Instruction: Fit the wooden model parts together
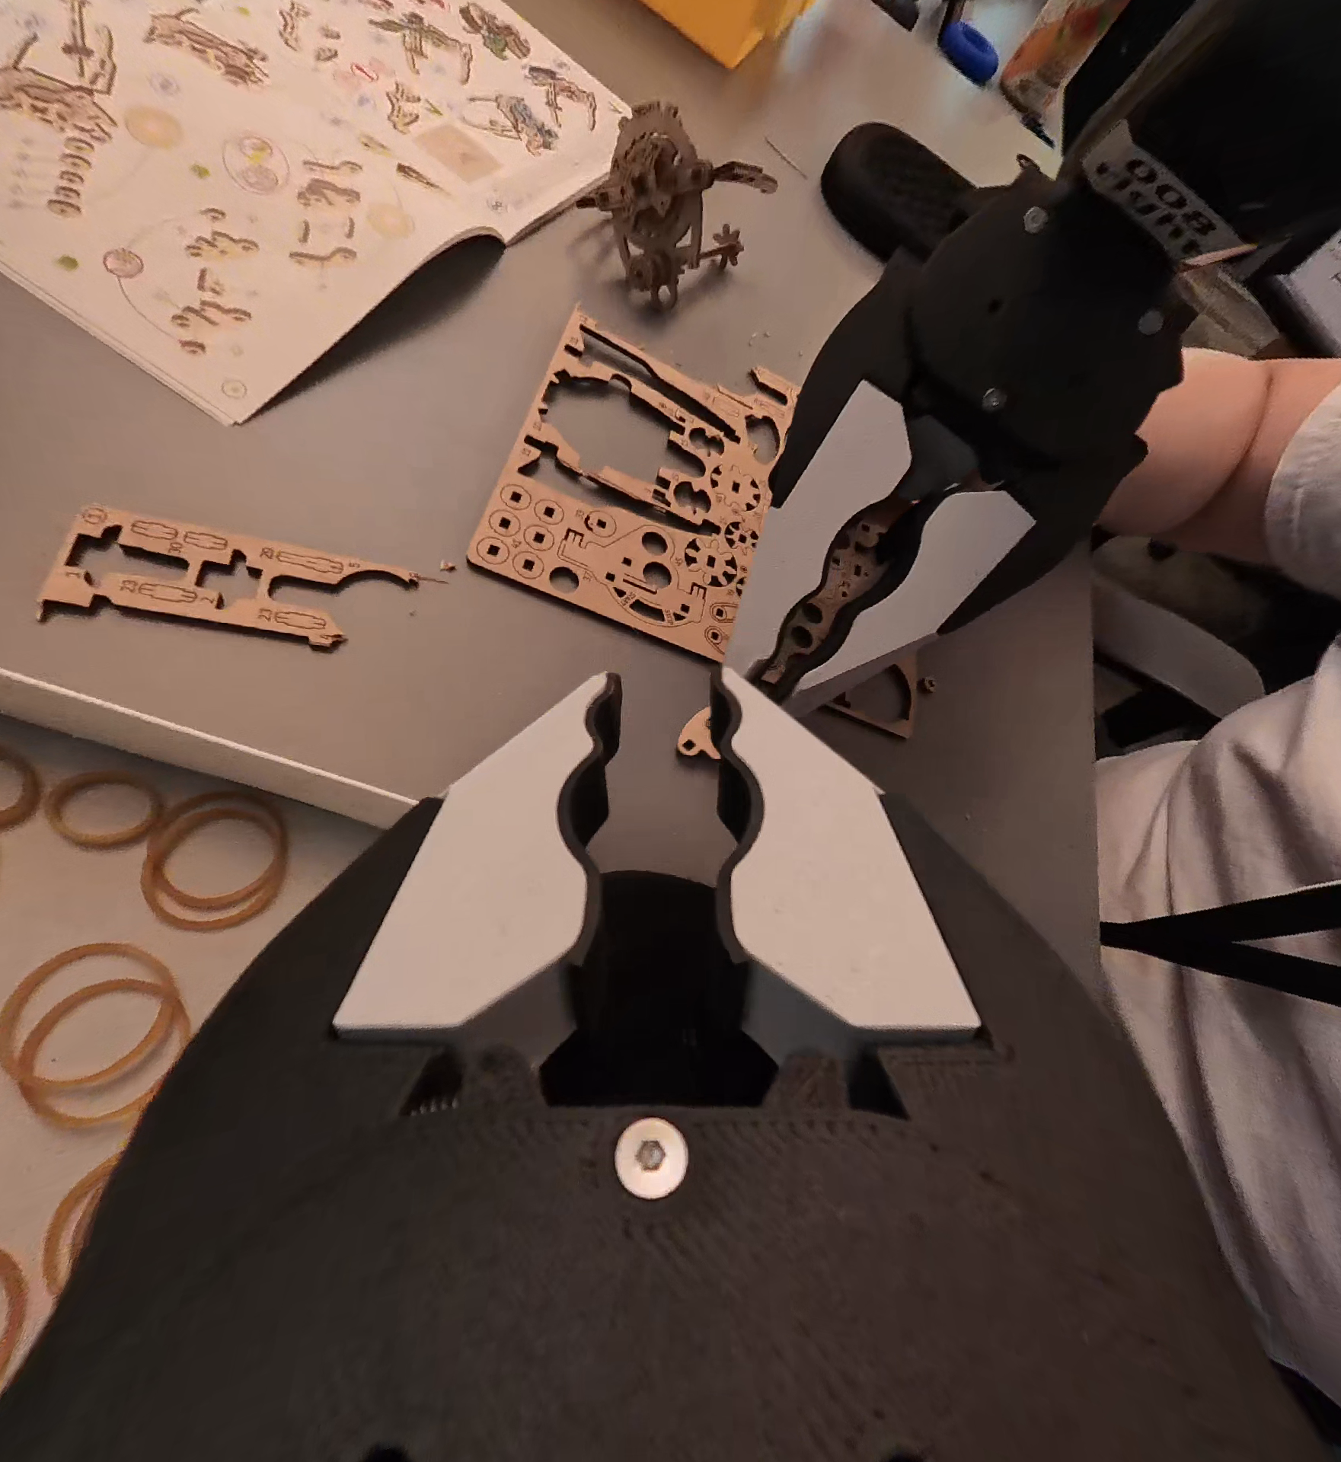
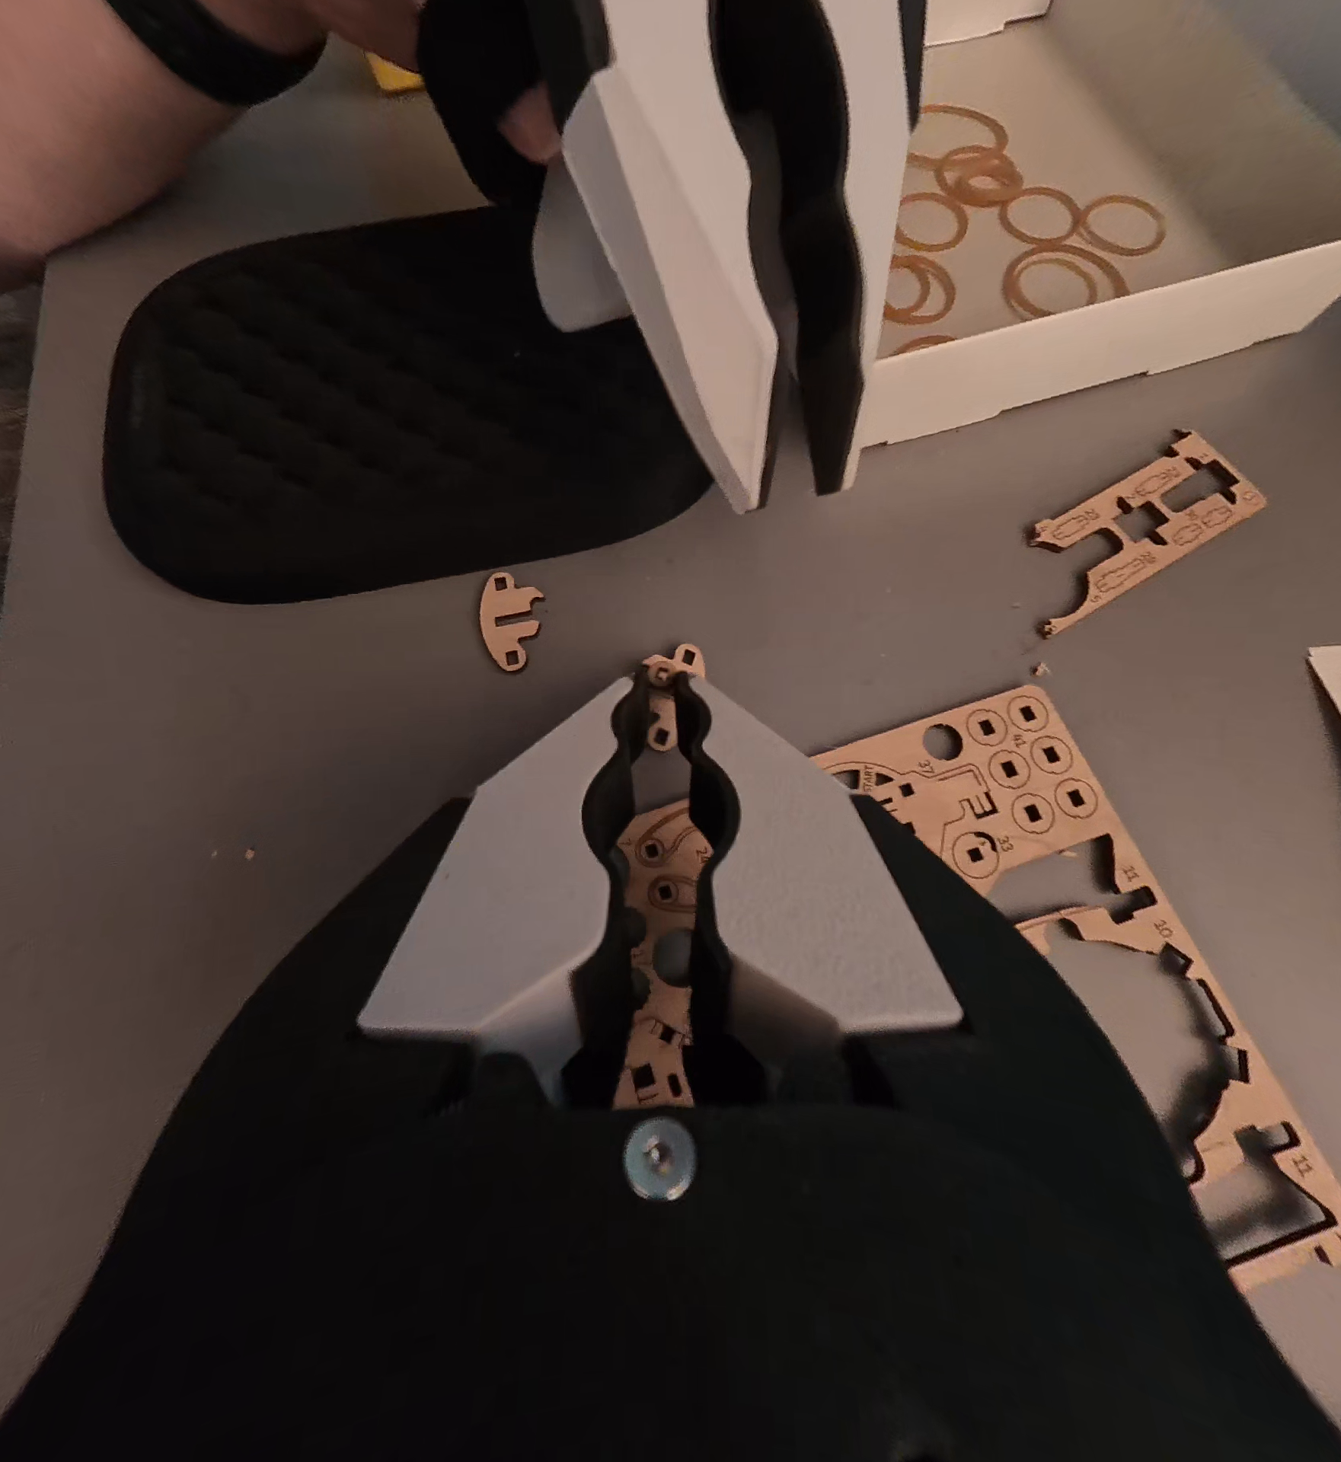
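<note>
A small wooden part (image 2: 663, 696) was gripped in the right claw (image 2: 661, 682), just above the bench (image 2: 335, 791). The left claw (image 1: 663, 704) was held open, empty. Slots should be aligned squarely before pressing.

On the grey table (image 1: 382, 475) lie 2 punched wooden sheets: 1 large sheet (image 1: 619, 482) at 12 o'clock in the left wrist view and 1 narrow strip (image 1: 200, 577) at 9 o'clock. There is 1 half-built wooden model (image 1: 663, 213), 1 open instruction booklet (image 1: 200, 166), 1 loose small part (image 2: 510, 621), 1 black pad (image 2: 382, 403), 1 white box (image 2: 1126, 316) of rubber bands (image 2: 1035, 229), too overlapped to count, and 2 grippers.
</note>
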